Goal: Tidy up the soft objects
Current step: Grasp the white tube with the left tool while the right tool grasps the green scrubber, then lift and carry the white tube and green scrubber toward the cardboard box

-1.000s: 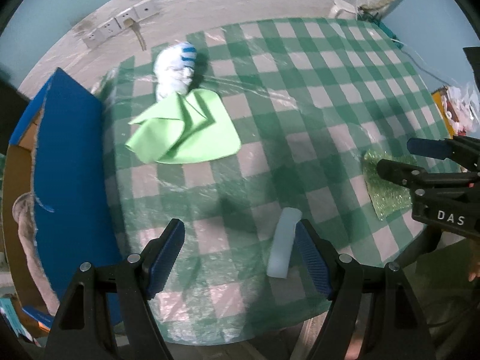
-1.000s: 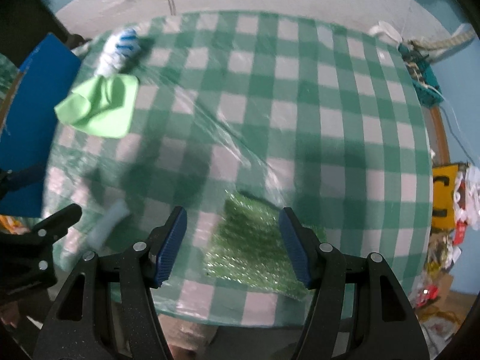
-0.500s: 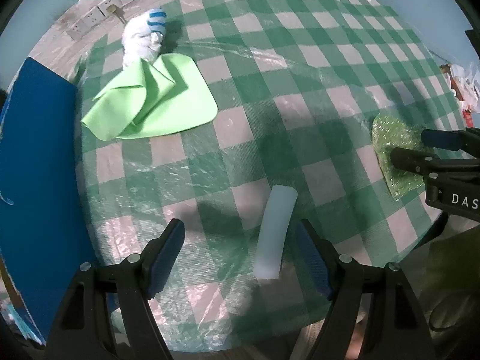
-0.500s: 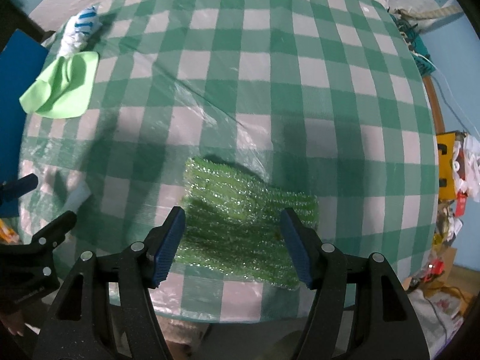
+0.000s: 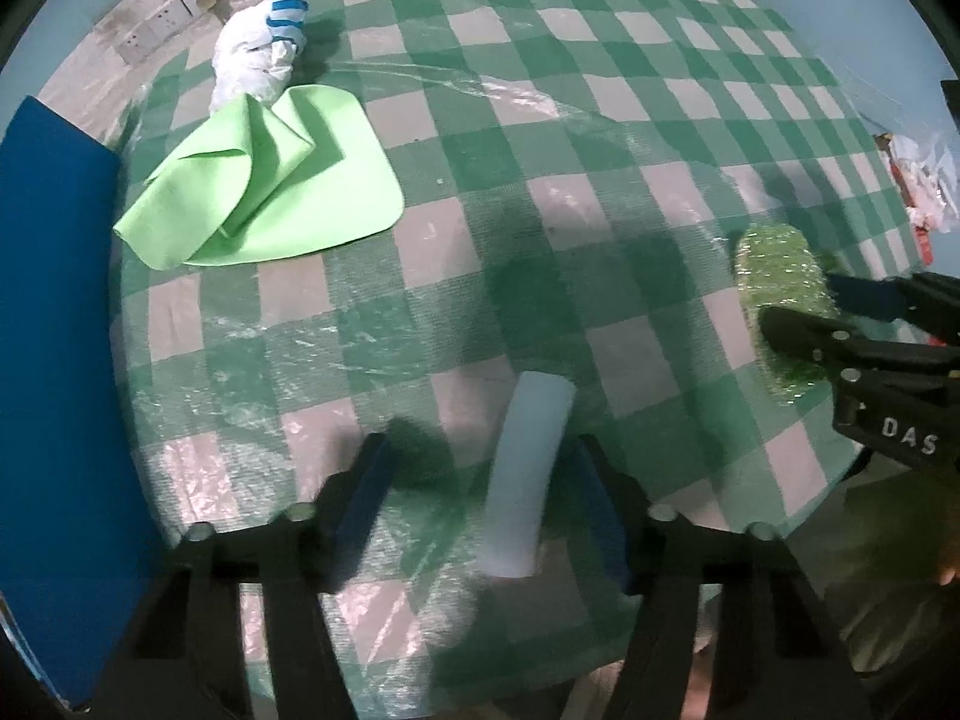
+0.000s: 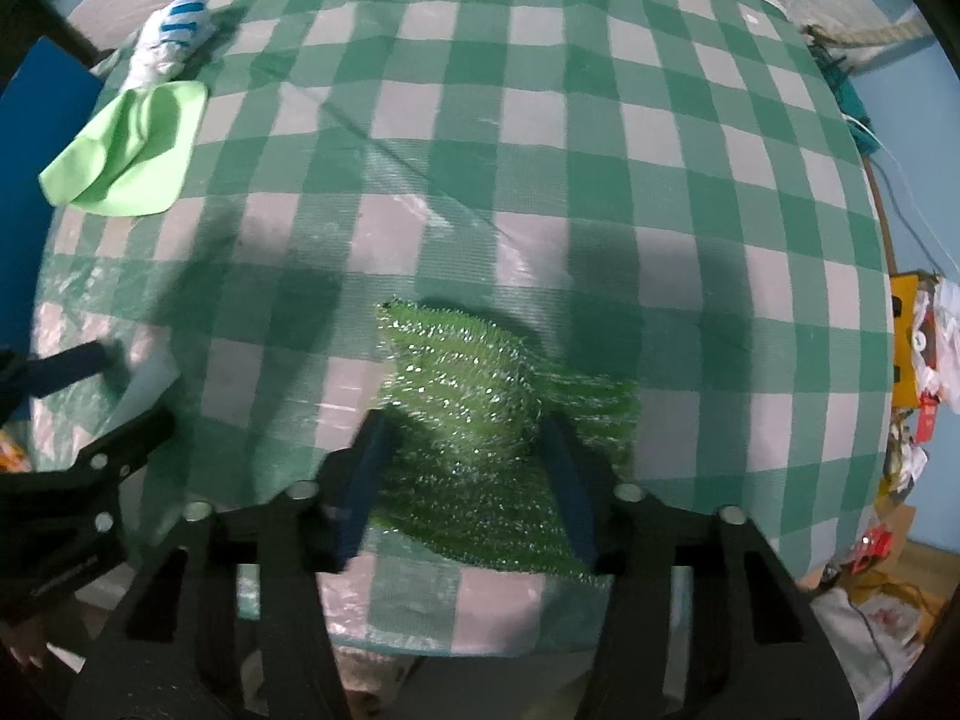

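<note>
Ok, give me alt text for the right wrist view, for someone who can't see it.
The right gripper, jaws just closing, straddles a glittery green scrubber cloth bunching up between its fingers on a green-and-white checked tablecloth. Far left lie a light green cloth and a white, blue-striped bundle; the left gripper shows at the left edge.

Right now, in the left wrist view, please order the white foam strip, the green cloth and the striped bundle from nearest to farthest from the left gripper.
1. Foam strip: inside the left gripper, near its right finger.
2. Green cloth: upper left.
3. Striped bundle: beyond the cloth, at the far edge.
</note>
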Action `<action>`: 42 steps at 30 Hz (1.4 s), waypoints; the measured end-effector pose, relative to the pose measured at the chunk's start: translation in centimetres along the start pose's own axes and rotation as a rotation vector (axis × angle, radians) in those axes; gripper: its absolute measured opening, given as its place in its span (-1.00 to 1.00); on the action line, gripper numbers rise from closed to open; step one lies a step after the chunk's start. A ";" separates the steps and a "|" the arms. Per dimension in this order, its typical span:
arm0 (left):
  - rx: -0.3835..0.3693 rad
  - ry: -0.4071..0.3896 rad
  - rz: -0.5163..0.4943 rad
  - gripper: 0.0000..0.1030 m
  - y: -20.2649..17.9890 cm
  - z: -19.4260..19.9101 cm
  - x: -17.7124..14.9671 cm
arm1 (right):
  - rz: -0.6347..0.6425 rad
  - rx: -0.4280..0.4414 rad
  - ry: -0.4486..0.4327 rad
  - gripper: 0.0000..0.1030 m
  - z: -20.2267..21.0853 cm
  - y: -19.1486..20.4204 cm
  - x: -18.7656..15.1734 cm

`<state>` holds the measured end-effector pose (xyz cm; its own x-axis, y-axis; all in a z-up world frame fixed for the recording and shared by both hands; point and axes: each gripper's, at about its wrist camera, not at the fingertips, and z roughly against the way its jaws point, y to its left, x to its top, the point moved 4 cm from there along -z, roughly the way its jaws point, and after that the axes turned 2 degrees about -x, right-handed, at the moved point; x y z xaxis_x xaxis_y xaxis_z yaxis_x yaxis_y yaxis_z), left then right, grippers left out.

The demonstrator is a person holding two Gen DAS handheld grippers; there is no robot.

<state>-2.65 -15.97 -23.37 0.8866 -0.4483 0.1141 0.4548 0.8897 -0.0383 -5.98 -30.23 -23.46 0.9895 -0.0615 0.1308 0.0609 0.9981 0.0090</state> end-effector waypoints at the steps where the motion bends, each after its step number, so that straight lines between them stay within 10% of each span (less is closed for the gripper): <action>1: -0.011 -0.002 -0.001 -0.07 -0.1 0.0 0.0 | 0.010 0.009 -0.002 -0.24 0.0 0.3 0.0; 4: -0.025 -0.006 -0.010 -0.43 -0.3 0.2 -0.1 | 0.004 0.041 -0.002 -0.63 0.2 0.6 0.1; 8: -0.041 -0.004 -0.019 -0.71 -0.7 0.4 -0.1 | 0.004 0.074 -0.008 -0.66 0.6 1.2 0.4; 42: 0.010 -0.193 0.041 -0.74 3.5 7.8 0.5 | 0.142 0.169 -0.260 -0.68 10.5 7.4 4.6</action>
<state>-1.34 -12.42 -15.68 0.8712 -0.3880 0.3008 0.4171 0.9081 -0.0370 -2.40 -23.17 -12.38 0.9185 0.0583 0.3911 -0.1194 0.9838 0.1336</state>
